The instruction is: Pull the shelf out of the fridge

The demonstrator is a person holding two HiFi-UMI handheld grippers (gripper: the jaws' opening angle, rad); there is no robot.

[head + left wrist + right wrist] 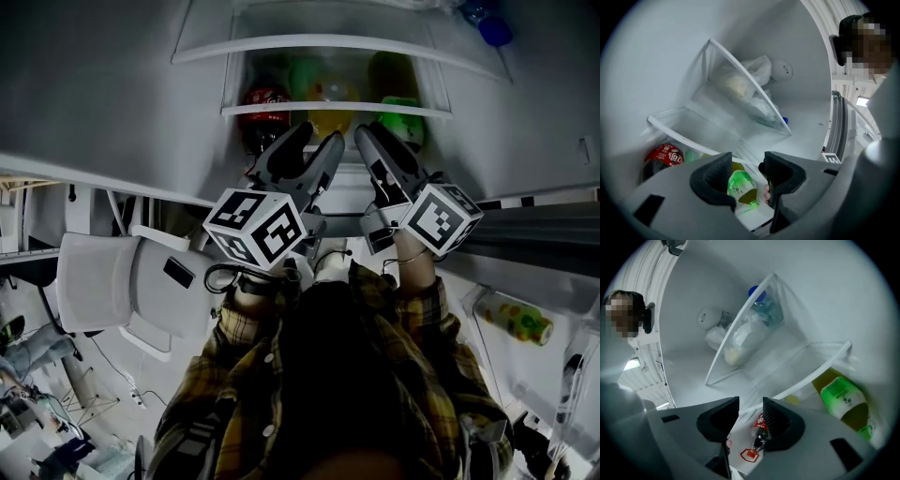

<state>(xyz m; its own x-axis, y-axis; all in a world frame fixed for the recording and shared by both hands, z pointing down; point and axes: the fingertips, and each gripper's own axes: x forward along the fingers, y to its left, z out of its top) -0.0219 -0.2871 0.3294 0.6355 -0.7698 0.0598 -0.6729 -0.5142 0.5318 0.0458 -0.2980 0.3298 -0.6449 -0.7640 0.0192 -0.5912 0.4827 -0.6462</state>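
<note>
Both tools stand open and hold nothing. The left tool [316, 141] and right tool [373, 131] point level into the fridge, tips near the white front rail of the shelf [328, 106] but not touching it. The shelf looks like a clear glass pane in plastic trim: stiff, smooth, probably weighty and breakable. Its top seems bare; a red bottle [265, 103] and a green bottle [401, 112] stand beneath it, farther in. I would pinch the near rail toward its left and right ends and keep it level
</note>
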